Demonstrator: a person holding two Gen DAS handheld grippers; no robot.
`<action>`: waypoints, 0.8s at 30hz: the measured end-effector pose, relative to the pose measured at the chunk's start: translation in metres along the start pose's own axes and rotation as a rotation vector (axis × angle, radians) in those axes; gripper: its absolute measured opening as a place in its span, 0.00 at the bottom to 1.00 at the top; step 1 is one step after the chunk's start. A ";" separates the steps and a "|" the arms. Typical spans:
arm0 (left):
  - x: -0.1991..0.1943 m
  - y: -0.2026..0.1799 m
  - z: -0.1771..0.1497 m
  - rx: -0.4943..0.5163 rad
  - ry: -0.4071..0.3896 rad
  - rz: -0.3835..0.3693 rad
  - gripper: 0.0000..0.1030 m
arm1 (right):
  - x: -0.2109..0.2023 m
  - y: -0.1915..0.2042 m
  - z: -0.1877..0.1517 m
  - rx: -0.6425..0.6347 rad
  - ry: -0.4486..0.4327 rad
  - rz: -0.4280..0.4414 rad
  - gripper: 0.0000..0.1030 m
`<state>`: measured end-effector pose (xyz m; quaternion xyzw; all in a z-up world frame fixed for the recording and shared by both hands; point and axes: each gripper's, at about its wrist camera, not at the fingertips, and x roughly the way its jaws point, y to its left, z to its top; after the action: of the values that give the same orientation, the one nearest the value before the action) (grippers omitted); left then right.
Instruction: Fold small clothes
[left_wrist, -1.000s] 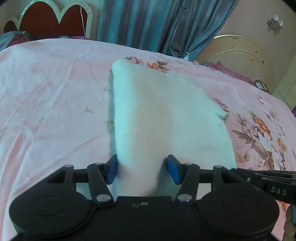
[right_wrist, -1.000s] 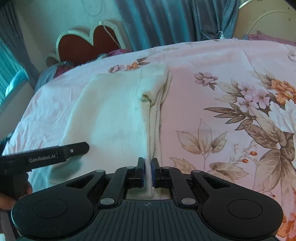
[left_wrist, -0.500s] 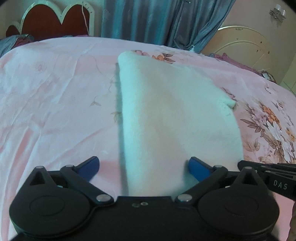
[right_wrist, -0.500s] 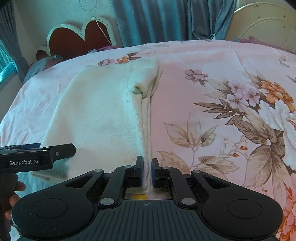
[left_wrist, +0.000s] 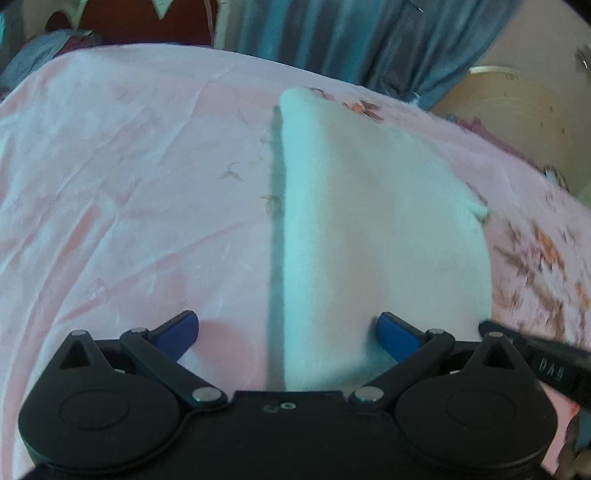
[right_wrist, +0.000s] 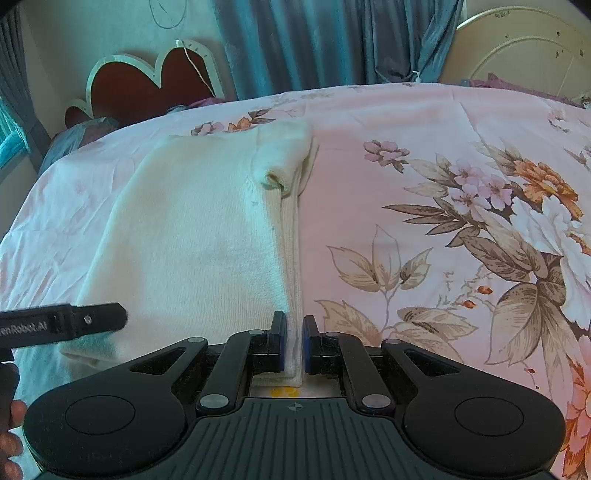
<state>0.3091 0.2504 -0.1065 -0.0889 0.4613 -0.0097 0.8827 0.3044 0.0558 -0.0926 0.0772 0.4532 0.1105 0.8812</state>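
Left wrist view: the left tool (left_wrist: 287, 334) stands released, its blue pads spread as wide as they go and pressing on nothing. The white knit garment (left_wrist: 369, 229) lies flat on the bed (left_wrist: 129, 177), running straight ahead from the tool. Its long left edge passes between the pads, and the right pad sits just over the cloth. The other tool's black finger enters at the lower right, near the garment's right edge.

Right wrist view: the right tool (right_wrist: 294, 343) is clenched on the garment's (right_wrist: 192, 236) near right corner, where several layers of the folded edge stand pinched between the pads. The folded body spreads ahead and to the left of the tool, and a folded sleeve end rests on top at the far right corner. The left tool's finger shows at the far left, over the near hem.

Judgement: a lengthwise fold appears laid, with the right corner not yet let go. To finish this step well, the right tool should release low, close to the bed, so the layers stay stacked. The next fold should take all layers at matching corners, with the edges kept aligned.
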 end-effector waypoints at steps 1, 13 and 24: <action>-0.001 0.001 -0.002 -0.004 -0.007 -0.005 1.00 | 0.000 0.000 0.000 0.000 0.000 0.000 0.06; 0.008 -0.016 0.004 0.028 0.019 0.094 1.00 | -0.005 0.005 -0.004 -0.024 -0.038 -0.101 0.48; -0.030 -0.032 0.009 0.068 -0.005 0.194 0.96 | -0.040 0.005 0.005 0.017 -0.043 0.004 0.52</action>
<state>0.3012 0.2237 -0.0721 -0.0139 0.4650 0.0603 0.8831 0.2850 0.0499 -0.0577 0.0881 0.4347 0.1066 0.8899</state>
